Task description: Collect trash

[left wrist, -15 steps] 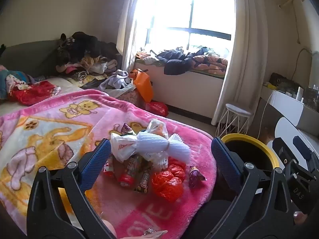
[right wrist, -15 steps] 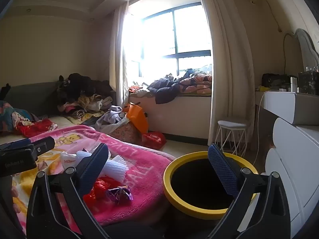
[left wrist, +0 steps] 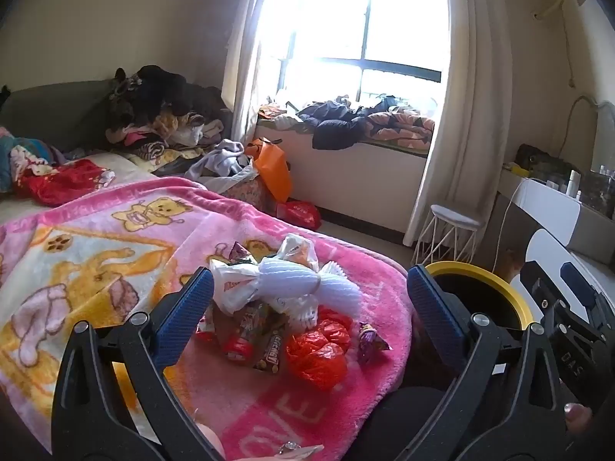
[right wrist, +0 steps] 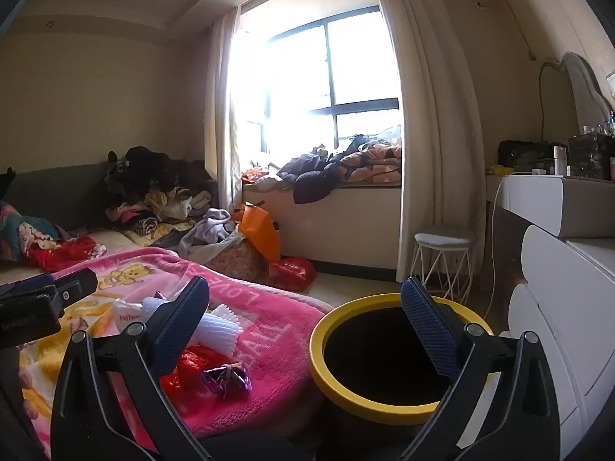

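A heap of trash lies on the pink blanket: white foam netting, a white plastic bag, snack wrappers, a crumpled red bag and a purple wrapper. My left gripper hovers just short of the heap, open and empty. My right gripper is open too, empty, level with the yellow-rimmed black bin beside the bed. The right wrist view also catches the foam netting, red bag and purple wrapper.
Clothes are piled on the bed's far side and on the window ledge. An orange bag and a red bag sit on the floor. A white wire stool and white dresser stand right of the bin.
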Demonstrator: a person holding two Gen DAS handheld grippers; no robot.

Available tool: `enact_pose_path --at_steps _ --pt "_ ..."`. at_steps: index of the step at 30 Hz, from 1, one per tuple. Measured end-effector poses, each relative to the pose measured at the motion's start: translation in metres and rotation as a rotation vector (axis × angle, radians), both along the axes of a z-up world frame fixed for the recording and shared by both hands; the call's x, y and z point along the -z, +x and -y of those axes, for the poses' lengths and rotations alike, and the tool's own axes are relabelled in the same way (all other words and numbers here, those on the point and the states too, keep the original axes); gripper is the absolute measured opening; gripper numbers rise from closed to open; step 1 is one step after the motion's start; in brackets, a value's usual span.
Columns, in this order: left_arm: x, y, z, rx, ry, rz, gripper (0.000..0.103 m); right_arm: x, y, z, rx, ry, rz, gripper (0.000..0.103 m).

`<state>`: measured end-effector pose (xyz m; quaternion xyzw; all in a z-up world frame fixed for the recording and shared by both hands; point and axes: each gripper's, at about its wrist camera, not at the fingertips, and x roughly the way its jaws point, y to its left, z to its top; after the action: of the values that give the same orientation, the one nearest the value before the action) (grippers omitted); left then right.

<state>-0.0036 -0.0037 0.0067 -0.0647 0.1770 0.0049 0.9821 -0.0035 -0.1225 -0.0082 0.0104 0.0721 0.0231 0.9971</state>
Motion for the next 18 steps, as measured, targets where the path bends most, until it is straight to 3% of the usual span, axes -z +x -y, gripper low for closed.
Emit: enact_pose_path --at_steps 18 --pt "0.0031 -0.0014 0.0054 0.001 0.002 0.008 0.093 -0.0004 -0.0056 0.0109 0.005 0.012 0.006 0.097"
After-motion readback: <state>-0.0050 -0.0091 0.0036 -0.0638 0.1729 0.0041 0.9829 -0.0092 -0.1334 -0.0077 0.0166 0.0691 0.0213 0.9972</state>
